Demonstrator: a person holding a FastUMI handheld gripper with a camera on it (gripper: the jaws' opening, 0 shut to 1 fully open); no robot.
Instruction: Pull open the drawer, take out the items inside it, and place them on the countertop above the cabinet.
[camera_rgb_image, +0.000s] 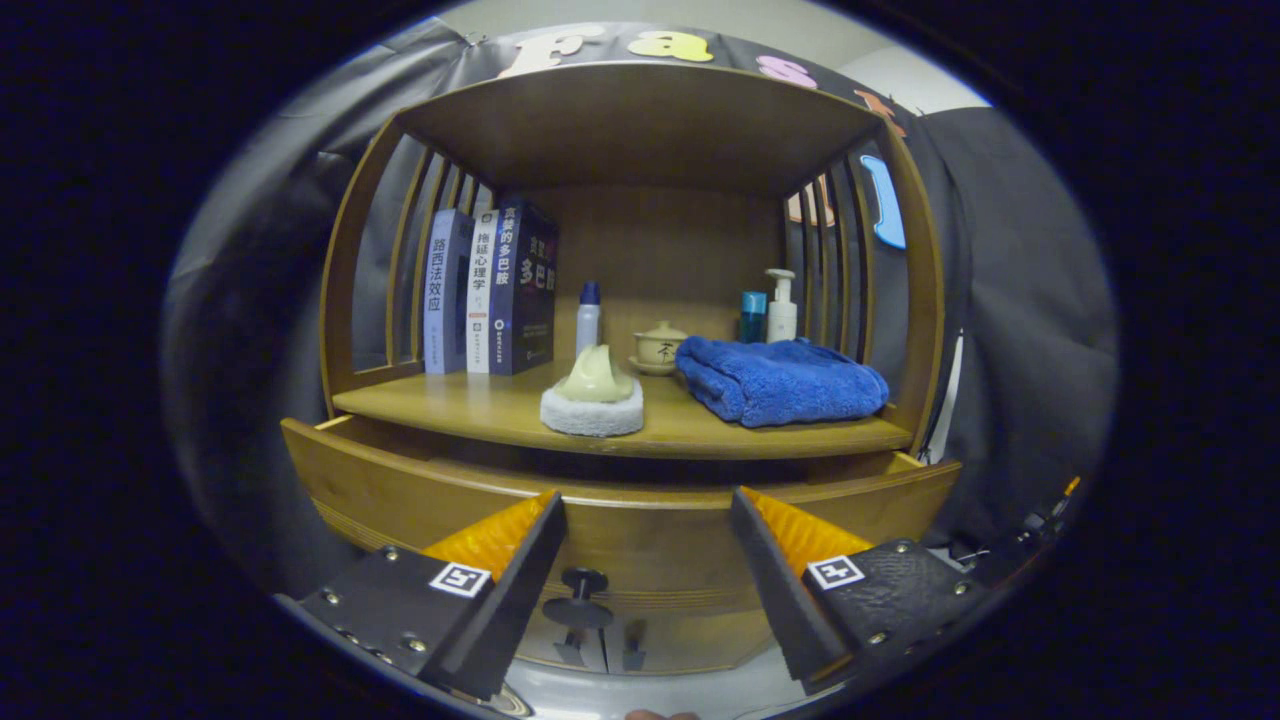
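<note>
A wooden cabinet stands against black cloth, its bench carrying upright books, a cream item on a white pad and a folded blue towel. Below, the drawer is pulled out, its dark knob between the fingers of the hand-held gripper, which gapes wide, holding nothing.
</note>
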